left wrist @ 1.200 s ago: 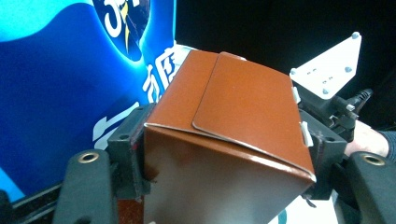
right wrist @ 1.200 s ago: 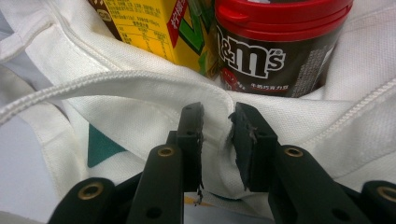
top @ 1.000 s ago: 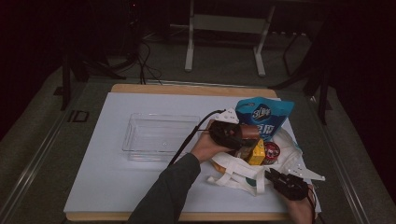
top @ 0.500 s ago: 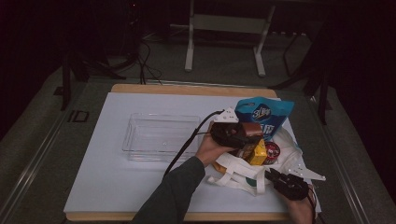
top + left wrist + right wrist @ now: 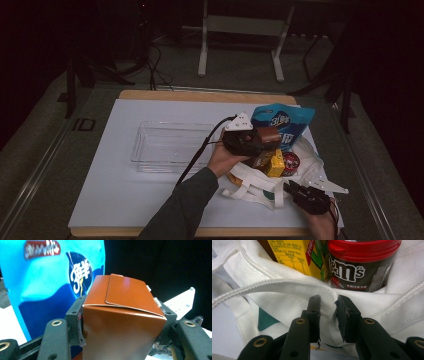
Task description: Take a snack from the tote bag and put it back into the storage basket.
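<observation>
The left gripper [image 5: 264,137] is clamped on a small brown cardboard carton [image 5: 120,322], with its two black jaws pressing on both sides of it; these jaws have just been closing a little. The carton is held above the open white fabric tote bag [image 5: 252,180], which lies at the right part of the white table board [image 5: 125,200]. Just behind the carton stands a blue snack bag [image 5: 45,277]. The right gripper [image 5: 327,305] pinches the hem of the tote bag between its jaws. Inside the bag there are a yellow box [image 5: 294,255] and a brown round jar with a red lid [image 5: 359,262], touching each other. A clear plastic tray [image 5: 170,145] rests left of the bag.
</observation>
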A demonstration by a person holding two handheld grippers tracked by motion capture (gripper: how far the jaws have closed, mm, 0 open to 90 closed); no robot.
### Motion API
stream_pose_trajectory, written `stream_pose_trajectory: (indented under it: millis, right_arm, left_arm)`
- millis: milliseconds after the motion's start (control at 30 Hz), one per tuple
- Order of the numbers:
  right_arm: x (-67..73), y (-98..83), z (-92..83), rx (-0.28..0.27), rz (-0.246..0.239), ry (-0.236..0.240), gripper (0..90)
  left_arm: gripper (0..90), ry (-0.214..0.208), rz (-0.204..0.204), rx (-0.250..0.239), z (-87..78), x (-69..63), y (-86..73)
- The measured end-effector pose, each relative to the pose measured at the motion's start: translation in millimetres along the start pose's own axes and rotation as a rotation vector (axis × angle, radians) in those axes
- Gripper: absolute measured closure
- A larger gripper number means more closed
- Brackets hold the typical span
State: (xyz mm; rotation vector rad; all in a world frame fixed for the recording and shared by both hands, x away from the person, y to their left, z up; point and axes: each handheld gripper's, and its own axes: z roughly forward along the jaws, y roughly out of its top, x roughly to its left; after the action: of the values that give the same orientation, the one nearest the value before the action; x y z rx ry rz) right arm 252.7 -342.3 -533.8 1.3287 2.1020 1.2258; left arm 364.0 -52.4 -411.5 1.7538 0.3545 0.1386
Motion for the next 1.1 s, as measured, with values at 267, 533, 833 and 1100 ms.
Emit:
stream_pose_trajectory:
  millis: [267,533,833,1100]
  right_arm:
    - [0.2,0.0,0.1,-0.001,-0.005,0.000,71.6]
    - [0.3,0.1,0.2,-0.001,-0.005,0.000,71.7]
    - [0.6,0.1,0.4,-0.001,-0.004,-0.001,71.8]
    - [0.7,0.1,0.5,-0.001,-0.005,-0.002,71.9]
  left_arm:
    - [42.0,0.027,0.011,-0.046,-11.5,-2.3,13.5]
    - [42.2,0.032,0.026,-0.063,-22.9,-4.5,25.8]
    - [42.4,0.024,0.010,-0.089,-39.0,-5.7,33.0]
    - [42.3,-0.010,-0.012,-0.105,-50.8,-4.4,36.3]
